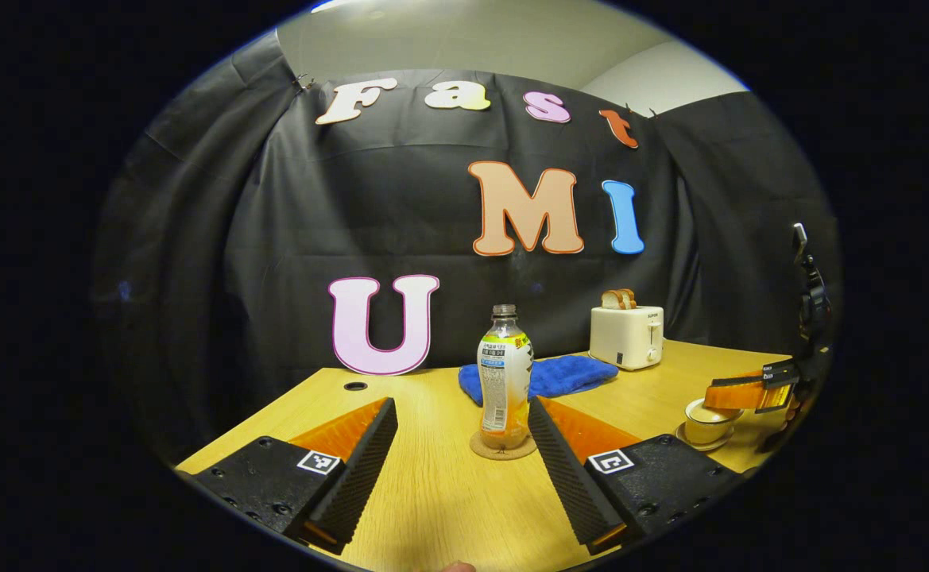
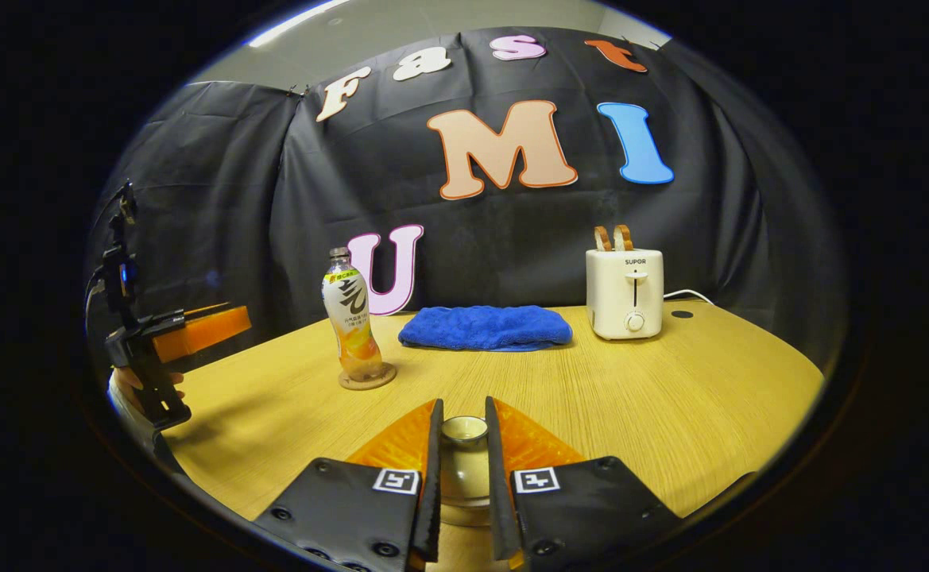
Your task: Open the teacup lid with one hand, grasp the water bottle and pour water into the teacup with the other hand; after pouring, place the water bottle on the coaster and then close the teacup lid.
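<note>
The water bottle (image 1: 505,373) stood upright on its coaster (image 1: 502,446) straight ahead of the left gripper (image 1: 462,433), jaws wide open and empty, while the right gripper (image 2: 462,433) had its jaws closed narrowly about the teacup lid (image 2: 464,430).

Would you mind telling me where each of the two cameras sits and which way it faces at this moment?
Left gripper view: rides the left tongs, facing the clear plastic water bottle on its round cork coaster; its own two fingers spread wide, and the right tongs over the pale ceramic teacup.
Right gripper view: rides the right tongs, looking across the wooden table; fingers close around the teacup lid's knob; left tongs and a hand at left.
Shared: bottle, coaster, blue folded towel, white toaster.
</note>
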The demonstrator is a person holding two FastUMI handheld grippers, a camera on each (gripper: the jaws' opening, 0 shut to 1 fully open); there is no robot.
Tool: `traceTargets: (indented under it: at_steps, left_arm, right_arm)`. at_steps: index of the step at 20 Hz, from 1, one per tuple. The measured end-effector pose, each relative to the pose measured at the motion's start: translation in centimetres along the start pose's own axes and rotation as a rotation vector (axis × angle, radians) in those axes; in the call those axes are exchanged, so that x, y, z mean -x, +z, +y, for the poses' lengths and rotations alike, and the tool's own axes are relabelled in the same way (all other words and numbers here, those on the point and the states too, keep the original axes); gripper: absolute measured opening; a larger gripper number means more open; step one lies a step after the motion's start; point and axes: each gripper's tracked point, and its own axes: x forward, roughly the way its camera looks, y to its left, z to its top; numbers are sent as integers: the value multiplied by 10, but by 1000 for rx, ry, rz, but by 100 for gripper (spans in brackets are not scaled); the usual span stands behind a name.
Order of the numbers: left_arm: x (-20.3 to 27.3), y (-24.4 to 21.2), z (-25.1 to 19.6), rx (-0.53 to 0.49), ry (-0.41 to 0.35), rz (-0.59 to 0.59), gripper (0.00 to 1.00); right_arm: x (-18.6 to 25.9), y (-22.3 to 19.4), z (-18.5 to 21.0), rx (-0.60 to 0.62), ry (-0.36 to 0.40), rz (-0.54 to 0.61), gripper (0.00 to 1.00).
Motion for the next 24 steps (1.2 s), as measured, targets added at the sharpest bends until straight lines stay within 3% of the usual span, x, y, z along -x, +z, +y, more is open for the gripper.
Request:
traceTargets:
  at_steps: [5,10,15,16,18,24]
  left_arm:
    - [0,-6,-10,24,-18,6,96]
    - [8,-12,-23,37,-65,12,97]
    - [22,-10,-18,54,-37,-13,96]
    - [24,-8,-15,56,-15,-23,97]
    - [31,-7,-14,51,15,-35,96]
    - [35,-16,-22,35,38,-45,95]
  right_arm:
    - [5,3,2,-6,14,-7,34]
    - [30,31,2,54,80,-117,82]
    - [57,42,-17,128,103,-186,85]
    - [62,41,-20,124,109,-191,87]
    - [72,39,-30,110,104,-203,82]
    - [87,33,-59,68,96,-223,85]
